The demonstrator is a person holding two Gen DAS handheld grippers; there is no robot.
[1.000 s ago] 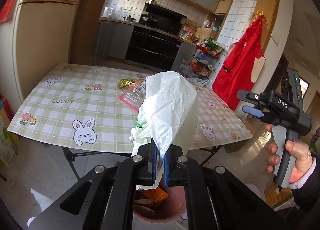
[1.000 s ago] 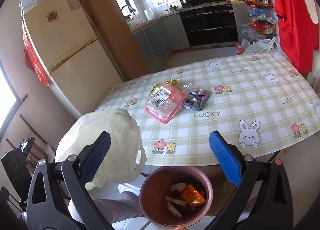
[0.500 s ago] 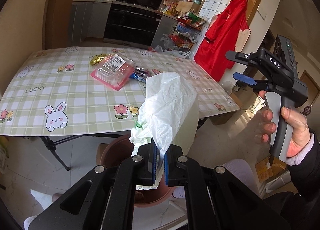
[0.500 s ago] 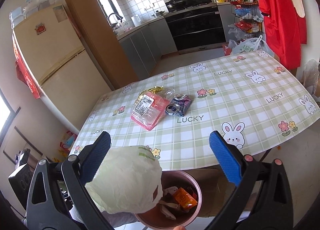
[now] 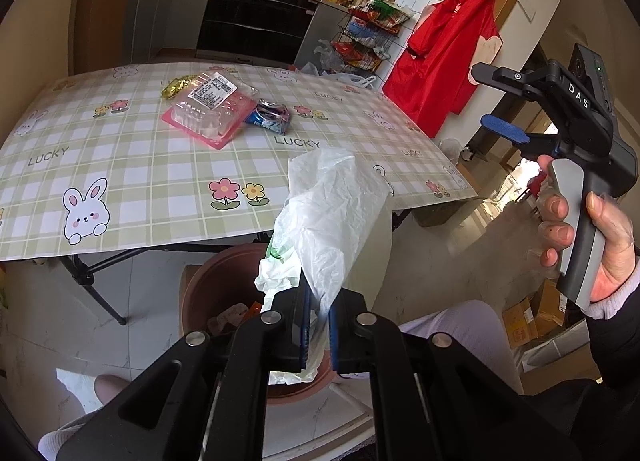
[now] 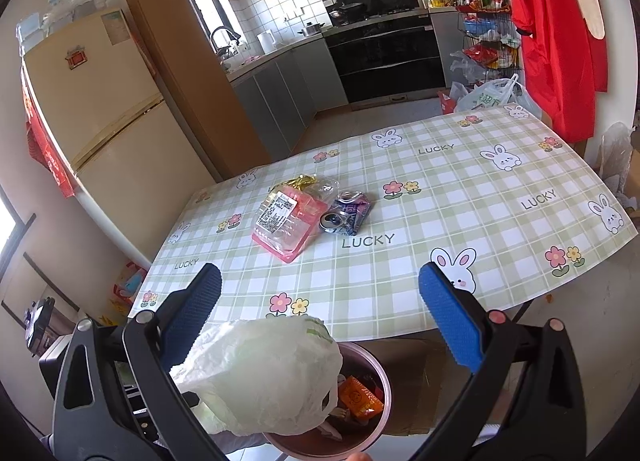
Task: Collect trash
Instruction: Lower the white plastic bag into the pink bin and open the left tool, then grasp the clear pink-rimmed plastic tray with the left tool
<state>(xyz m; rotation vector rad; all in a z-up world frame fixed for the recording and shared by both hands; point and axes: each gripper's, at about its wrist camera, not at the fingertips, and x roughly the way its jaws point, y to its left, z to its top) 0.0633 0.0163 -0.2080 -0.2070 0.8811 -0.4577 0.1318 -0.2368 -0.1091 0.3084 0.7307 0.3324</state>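
Note:
My left gripper [image 5: 318, 325] is shut on a crumpled white plastic bag [image 5: 332, 217] and holds it over the brown trash bin [image 5: 208, 289] on the floor by the table's near edge. In the right wrist view the bag [image 6: 260, 373] hangs over the bin [image 6: 376, 373], which holds wrappers. My right gripper [image 6: 320, 317] is open and empty above the bin; it also shows in the left wrist view [image 5: 504, 101]. On the table lie a clear pink-backed package [image 6: 286, 221], a crushed blue can [image 6: 346, 213] and a gold wrapper [image 6: 300, 181].
The checked tablecloth table [image 6: 460, 201] stands ahead on folding legs [image 5: 92, 285]. A fridge [image 6: 108, 133] is at left, a red apron [image 6: 556, 41] and wire rack [image 6: 488, 29] at right. Cardboard boxes [image 5: 536, 313] sit on the floor at right.
My left gripper has carried the bag down and toward the bin, so that it now hangs over the opening. My right gripper stays open and has shifted slightly.

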